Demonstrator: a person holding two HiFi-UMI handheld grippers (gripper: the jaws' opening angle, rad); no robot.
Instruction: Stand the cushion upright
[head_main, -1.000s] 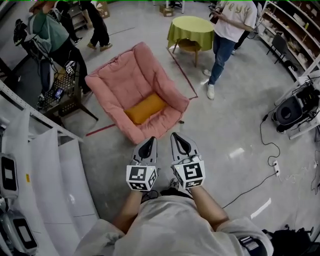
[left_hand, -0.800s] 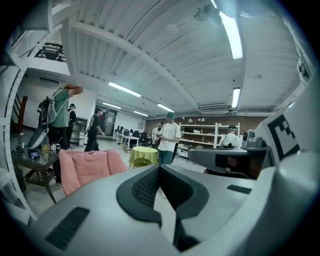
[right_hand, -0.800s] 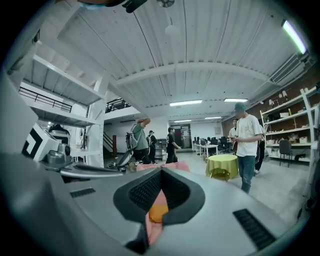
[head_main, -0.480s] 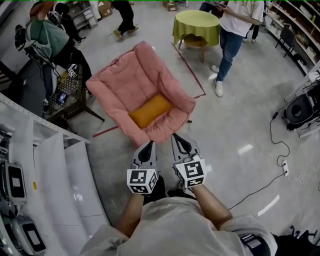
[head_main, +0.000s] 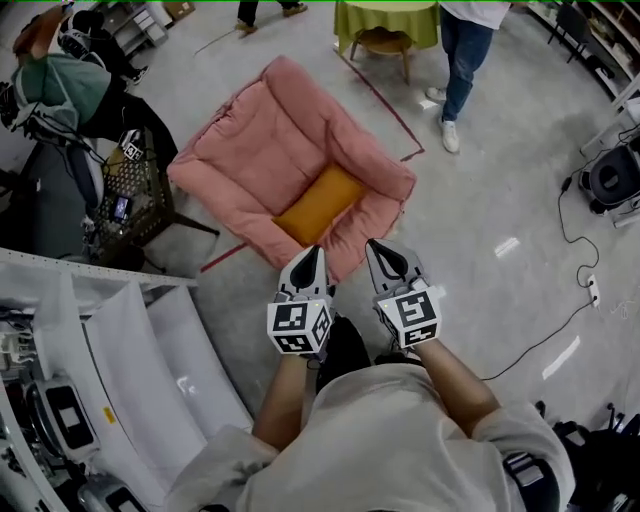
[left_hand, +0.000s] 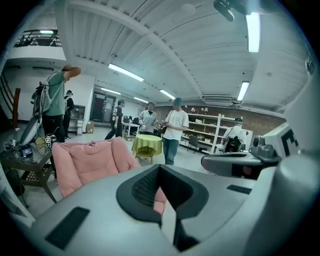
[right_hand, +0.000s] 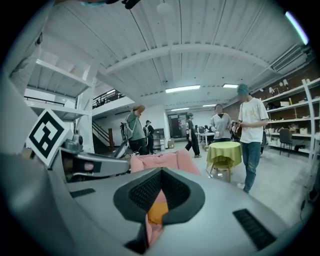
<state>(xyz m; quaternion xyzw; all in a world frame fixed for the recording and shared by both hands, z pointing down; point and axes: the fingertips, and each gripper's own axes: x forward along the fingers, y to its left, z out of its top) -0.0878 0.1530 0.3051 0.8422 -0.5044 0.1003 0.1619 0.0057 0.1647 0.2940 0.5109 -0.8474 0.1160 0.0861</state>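
Currently I'm holding left fingers (head_main: 304, 276) and right fingers (head_main: 391, 266) closed, empty, below flat orange cushion (head_main: 322, 203) mid-frame; reach step, next needs opening to grip.

The floor (head_main: 500, 200) is grey polished concrete, with glare patches from the lights overhead. A pink armchair (head_main: 270, 140) stands in the middle of it, and a red tape line (head_main: 385, 105) runs along the floor at its 2 o'clock side. At 1 o'clock from the chair is a round table (head_main: 385, 22) under a yellow-green cloth; at 9 o'clock, a black wire side table (head_main: 135, 185). White curved panels (head_main: 160, 350) fill the 7 o'clock corner. A black cable (head_main: 540, 345) trails to a power strip (head_main: 593, 290) at 4 o'clock. Overhead, a white ribbed ceiling (right_hand: 185, 27) carries long strip lights (left_hand: 125, 73). White shelving (left_hand: 207, 130) lines a brown brick wall (left_hand: 265, 121), and a railed upper level (right_hand: 107, 96) overlooks the hall.
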